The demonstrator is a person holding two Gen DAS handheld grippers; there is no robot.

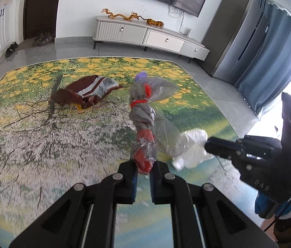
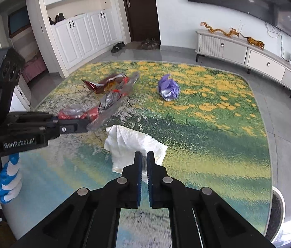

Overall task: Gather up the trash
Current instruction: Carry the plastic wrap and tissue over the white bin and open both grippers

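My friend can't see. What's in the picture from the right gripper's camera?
The right gripper pinches a white crumpled paper over a flowery rug. On the left, the left gripper holds a twisted red and clear wrapper. A purple wrapper lies farther back.

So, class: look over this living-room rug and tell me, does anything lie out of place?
Yes. Litter sits on the flowered rug: a crumpled brown foil snack bag and a scrunched purple wrapper. The left gripper grips a twisted clear-and-red plastic wrapper; the right gripper pinches a crumpled white tissue.
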